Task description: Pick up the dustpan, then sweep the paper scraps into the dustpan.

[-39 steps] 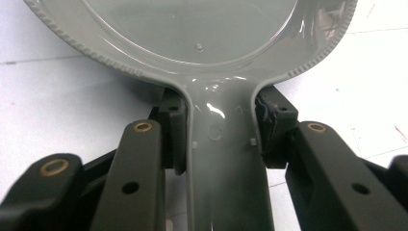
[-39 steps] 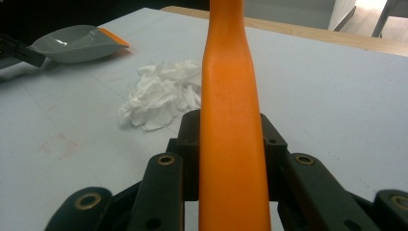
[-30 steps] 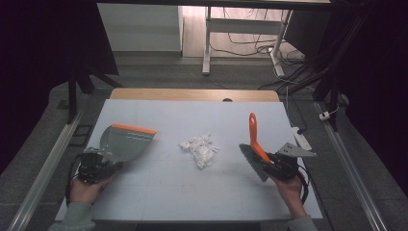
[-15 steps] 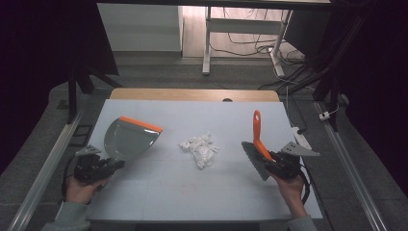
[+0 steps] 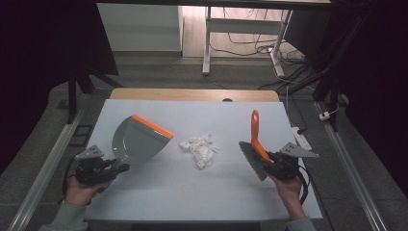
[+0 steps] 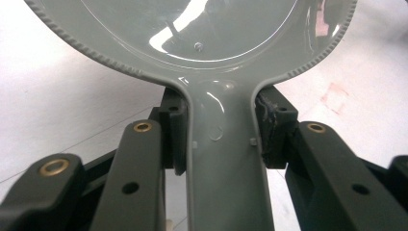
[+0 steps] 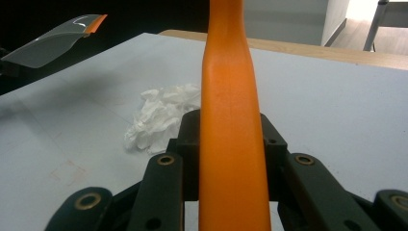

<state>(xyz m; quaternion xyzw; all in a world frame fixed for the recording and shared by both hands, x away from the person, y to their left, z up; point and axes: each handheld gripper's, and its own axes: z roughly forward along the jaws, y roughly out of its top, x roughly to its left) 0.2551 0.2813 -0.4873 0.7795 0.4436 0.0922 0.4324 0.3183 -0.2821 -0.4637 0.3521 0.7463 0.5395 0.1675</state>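
Observation:
A grey dustpan (image 5: 137, 142) with an orange lip hangs tilted above the left of the white table (image 5: 192, 192). My left gripper (image 5: 113, 168) is shut on its handle. In the left gripper view the grey handle (image 6: 223, 159) sits clamped between both pads of that gripper (image 6: 219, 134). My right gripper (image 5: 272, 161) is shut on a brush with an orange handle (image 5: 255, 134) and grey bristles (image 5: 252, 161). The orange handle (image 7: 231, 120) rises between the pads of that right gripper (image 7: 231, 144). A heap of crumpled white paper (image 5: 199, 148) lies mid-table between the two tools, apart from both.
A wooden strip (image 5: 192, 94) borders the table's far edge. A white power strip (image 5: 299, 137) lies at the right edge. Metal rails (image 5: 48, 163) run along both sides. From the right gripper view, the dustpan (image 7: 53, 45) sits far left, beyond the paper (image 7: 161, 118).
The dustpan has tipped up and swung a little right toward the paper, with my left hand shifting slightly. The brush has stayed nearly in place.

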